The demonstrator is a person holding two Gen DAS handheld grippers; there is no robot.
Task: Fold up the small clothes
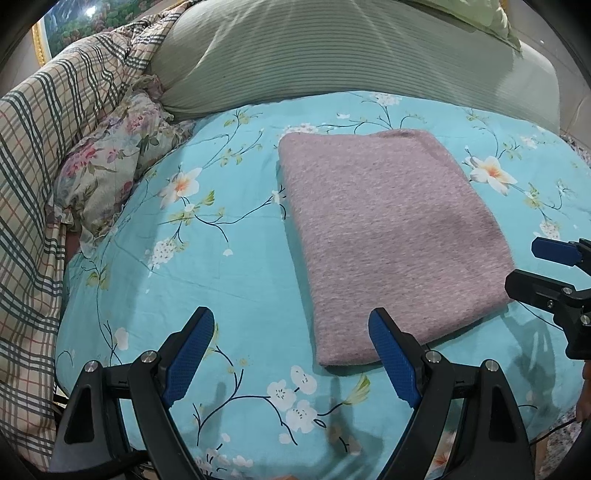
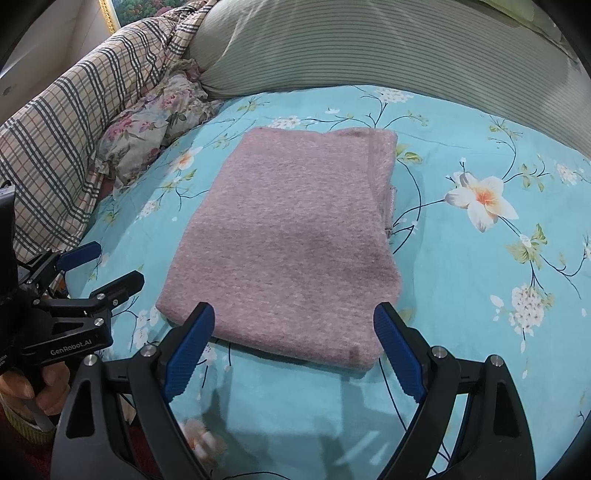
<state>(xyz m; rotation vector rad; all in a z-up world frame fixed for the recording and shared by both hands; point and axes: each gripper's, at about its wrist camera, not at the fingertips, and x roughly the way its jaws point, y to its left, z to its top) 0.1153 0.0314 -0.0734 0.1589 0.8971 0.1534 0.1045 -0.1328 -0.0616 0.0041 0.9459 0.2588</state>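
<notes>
A pink knit garment (image 1: 388,236) lies folded into a flat rectangle on the turquoise floral bedsheet (image 1: 229,258). It also shows in the right wrist view (image 2: 291,240). My left gripper (image 1: 291,332) is open and empty, just short of the garment's near left corner. My right gripper (image 2: 293,325) is open and empty, hovering at the garment's near edge. Each gripper shows in the other's view, the right one (image 1: 535,266) at the right edge and the left one (image 2: 107,266) at the left edge, both open.
A green striped pillow (image 1: 332,48) lies at the head of the bed. A floral cushion (image 1: 110,170) and a plaid blanket (image 1: 44,147) are piled along the left. A framed picture (image 1: 74,26) hangs behind.
</notes>
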